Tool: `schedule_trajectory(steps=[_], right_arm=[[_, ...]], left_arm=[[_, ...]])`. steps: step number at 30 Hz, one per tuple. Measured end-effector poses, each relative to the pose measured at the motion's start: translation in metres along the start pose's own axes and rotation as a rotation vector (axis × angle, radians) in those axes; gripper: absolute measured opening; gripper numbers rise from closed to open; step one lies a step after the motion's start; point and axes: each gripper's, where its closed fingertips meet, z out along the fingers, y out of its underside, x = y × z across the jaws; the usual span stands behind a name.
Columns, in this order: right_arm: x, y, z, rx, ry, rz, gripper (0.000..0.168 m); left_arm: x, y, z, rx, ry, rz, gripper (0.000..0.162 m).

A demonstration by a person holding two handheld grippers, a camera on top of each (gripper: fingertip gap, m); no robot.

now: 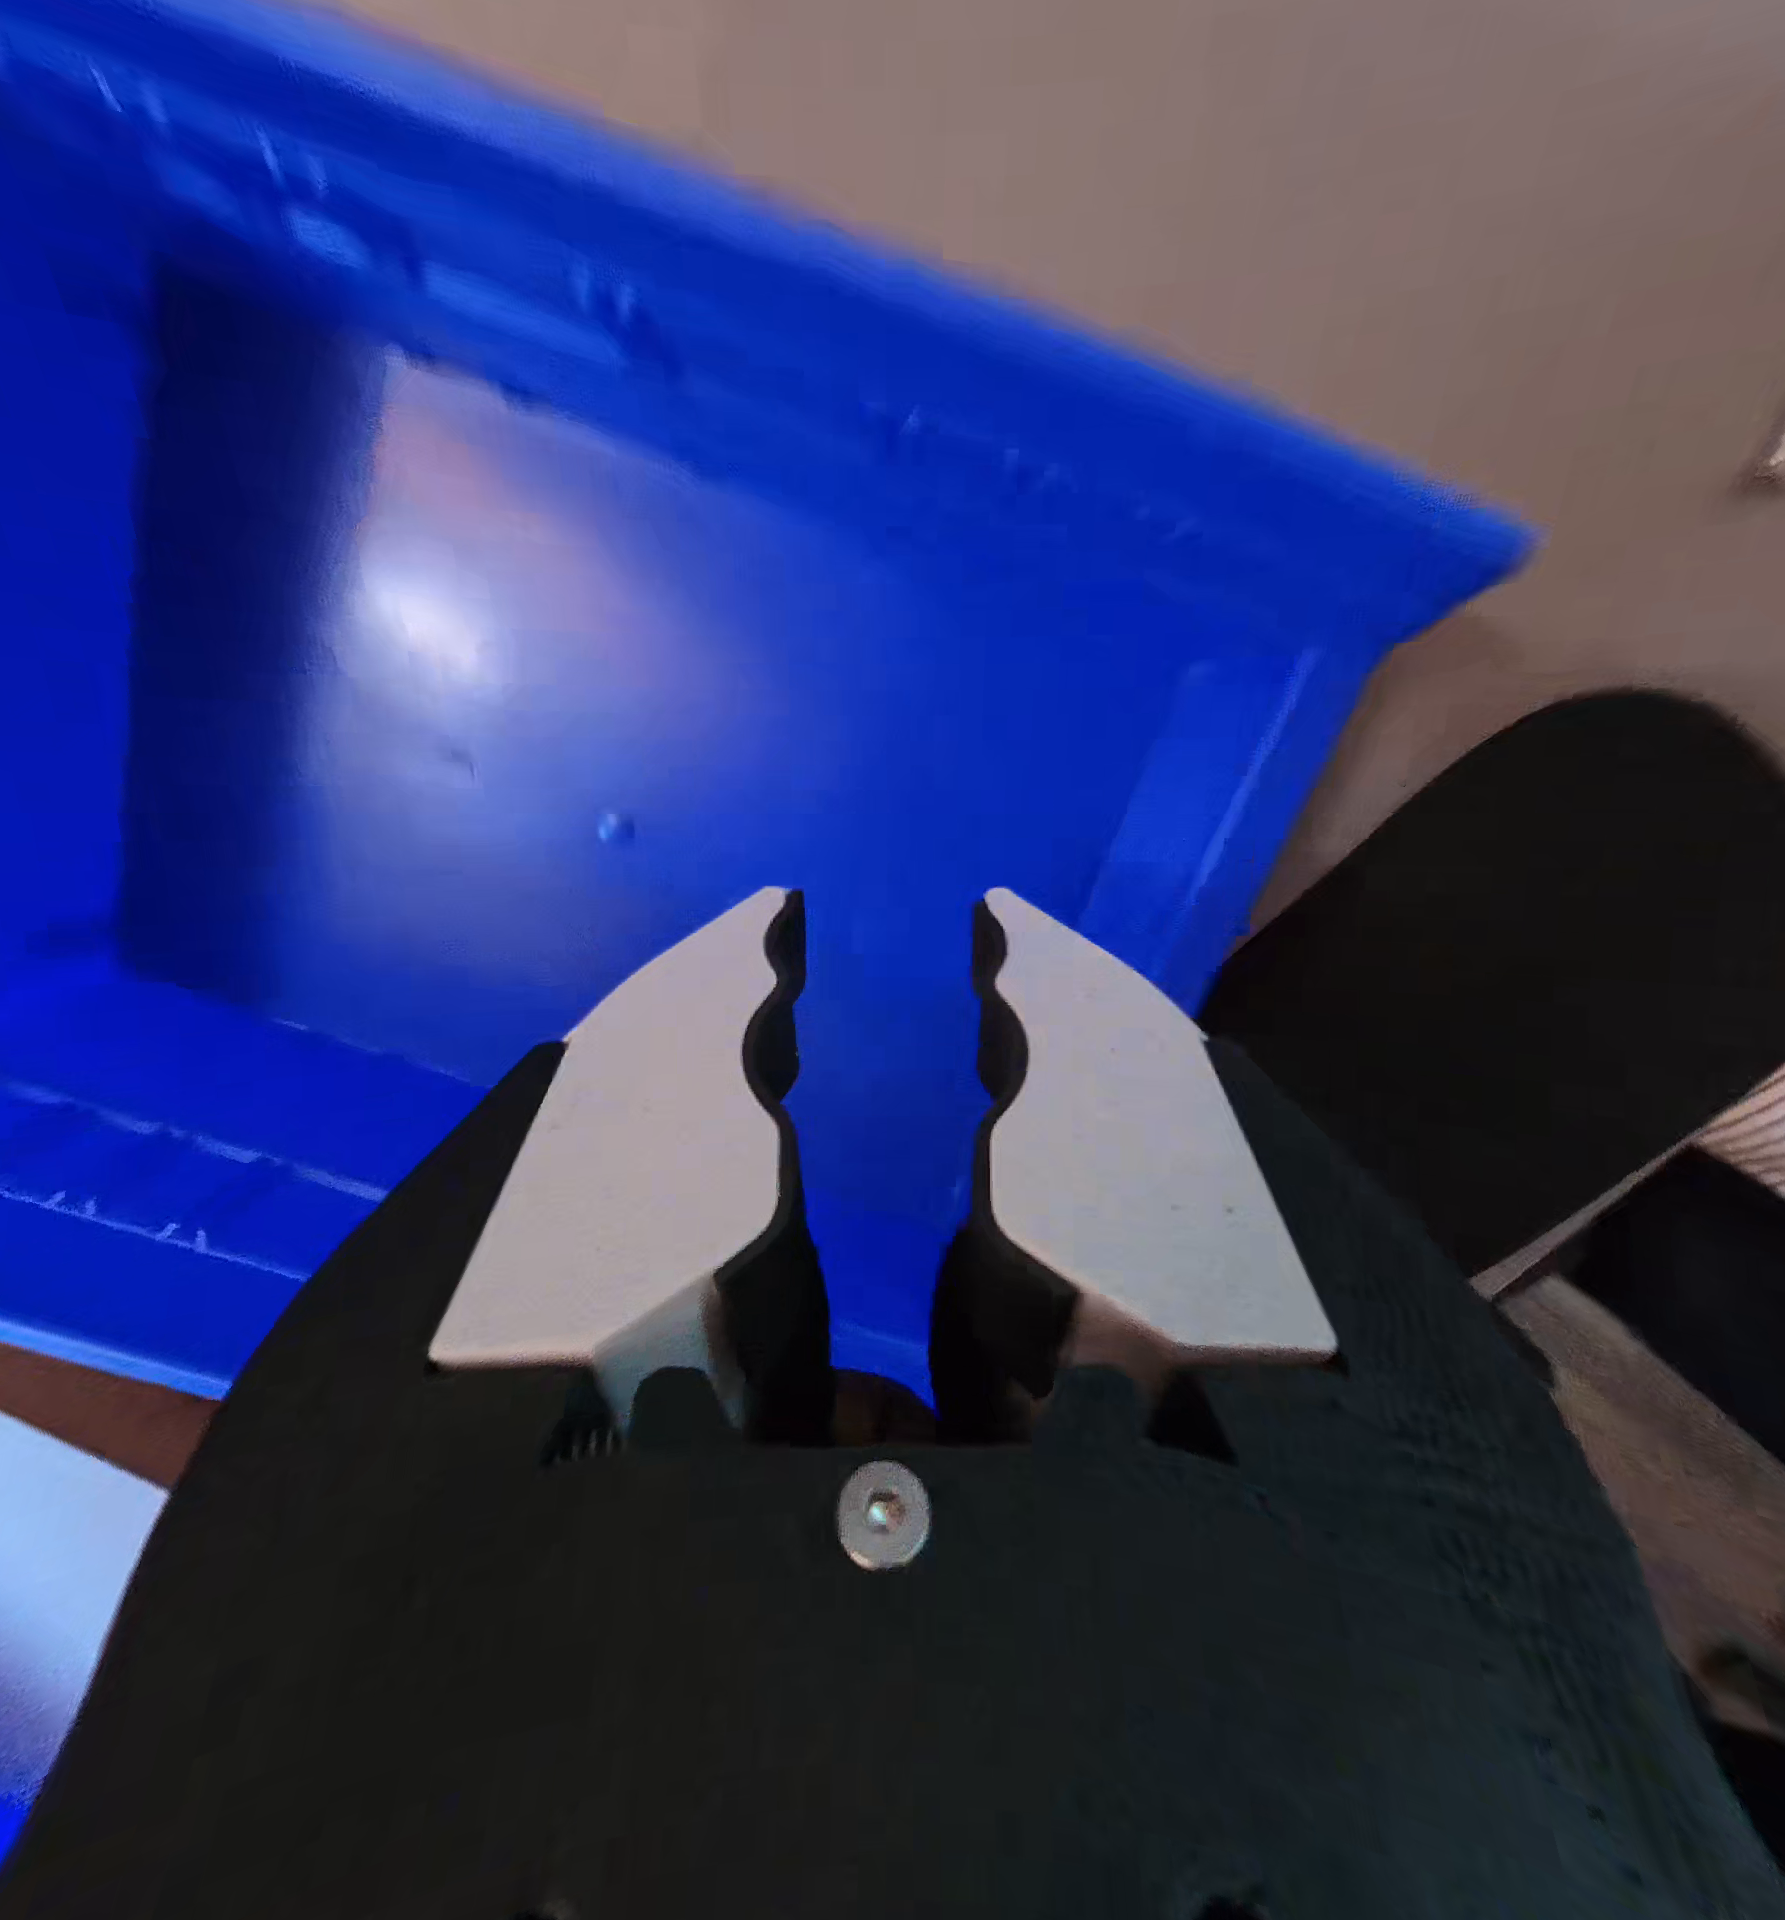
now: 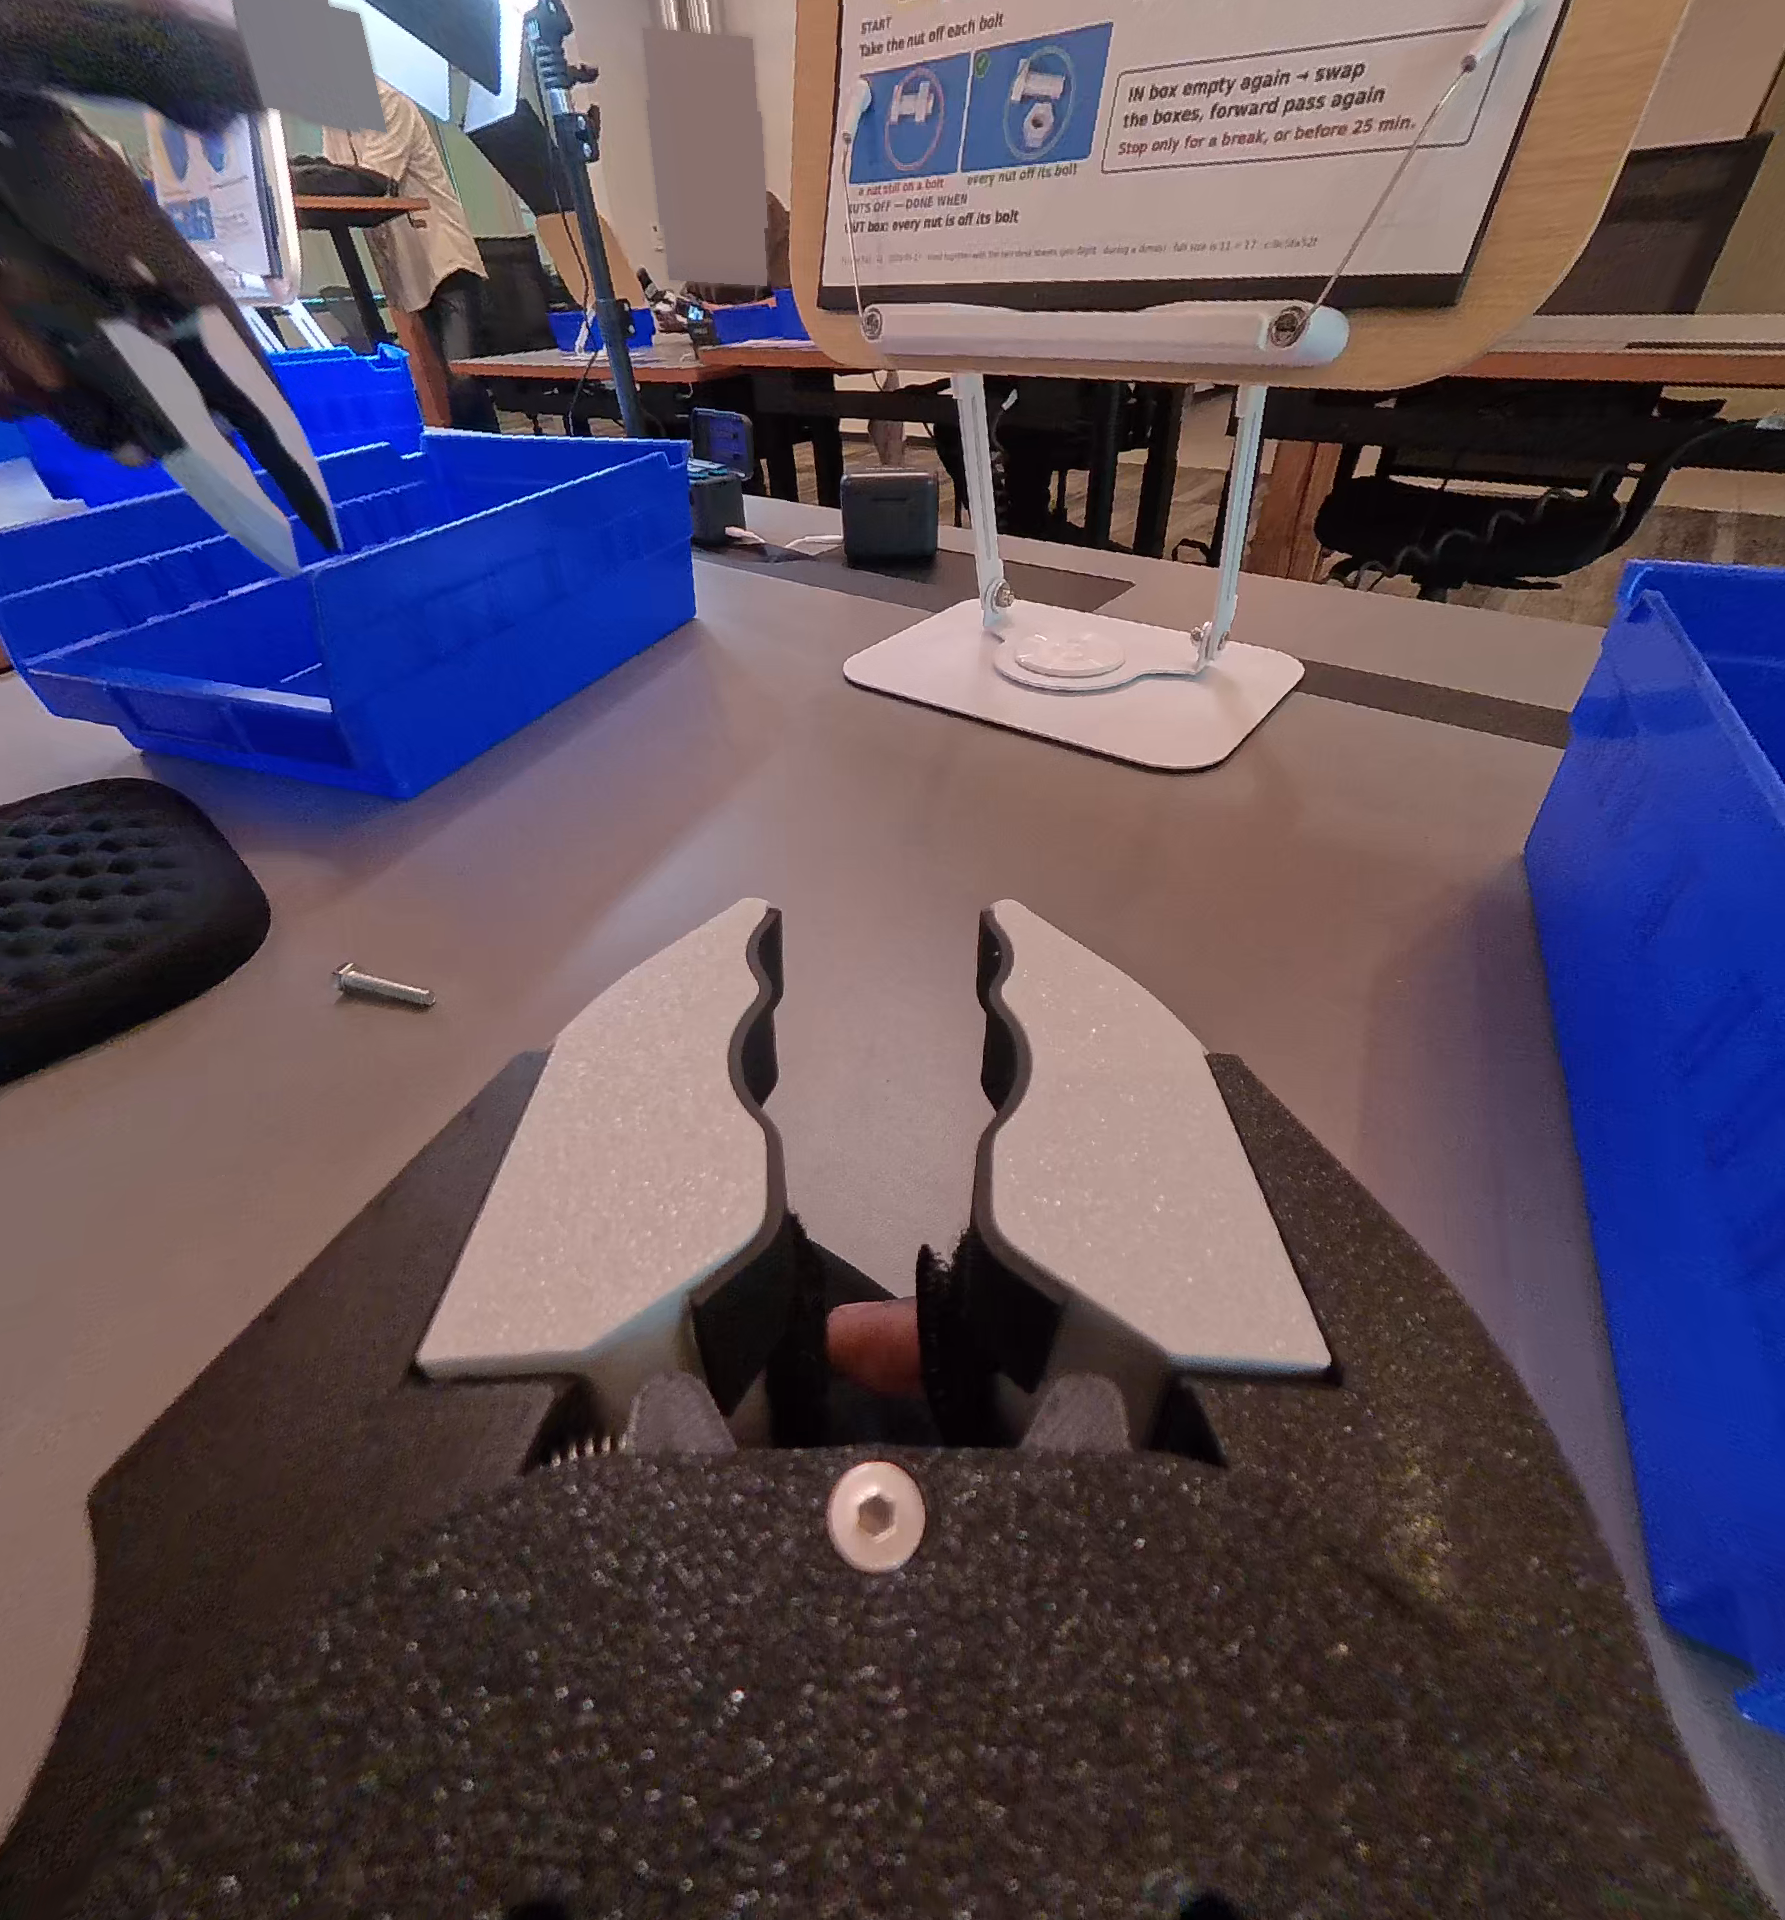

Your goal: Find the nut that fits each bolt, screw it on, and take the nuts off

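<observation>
1. I'm working at a grey table (image 2: 971, 862), matte and smooth.
2. Behind it, more wood-edged tables (image 2: 659, 358) in a row.
3. A black office chair (image 2: 1470, 509) sits far right.
4. A black light stand (image 2: 581, 208) rises at the back.
5. Wood-plank floor (image 2: 1719, 525) shows beneath.

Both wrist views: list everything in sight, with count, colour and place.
bolt: one, silver, lying on the table left of the right gripper
bins: two, blue, one far left, one at the right edge
pad: one, black, left of the bolt
stand: one, white, holding an instruction sheet, centre back
table: one, grey
left gripper: open, empty, over the left bin
right gripper: open, empty, above the table
</observation>
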Motion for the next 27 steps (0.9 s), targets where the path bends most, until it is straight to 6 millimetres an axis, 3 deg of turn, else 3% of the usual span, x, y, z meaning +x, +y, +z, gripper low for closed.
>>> schedule_trajectory(steps=[3,8,19,23,27], right_arm=[[0.001,0.000,0.000,0.001,-0.003,0.009,0.036],[0.001,0.000,0.000,0.003,-0.006,0.022,0.036],[0.002,0.000,0.000,0.003,-0.004,0.023,0.036],[0.001,0.001,0.000,-0.001,-0.003,0.021,0.036],[0.002,0.001,0.000,-0.004,-0.004,0.024,0.036]], left_arm=[[-0.027,0.027,0.025,-0.181,-0.050,-0.009,0.033],[-0.041,0.040,0.050,-0.259,-0.050,-0.027,0.033],[-0.046,0.046,0.067,-0.266,-0.049,-0.029,0.028],[-0.039,0.045,0.070,-0.244,-0.014,-0.039,0.012],[-0.039,0.045,0.070,-0.241,-0.034,-0.012,0.011]])
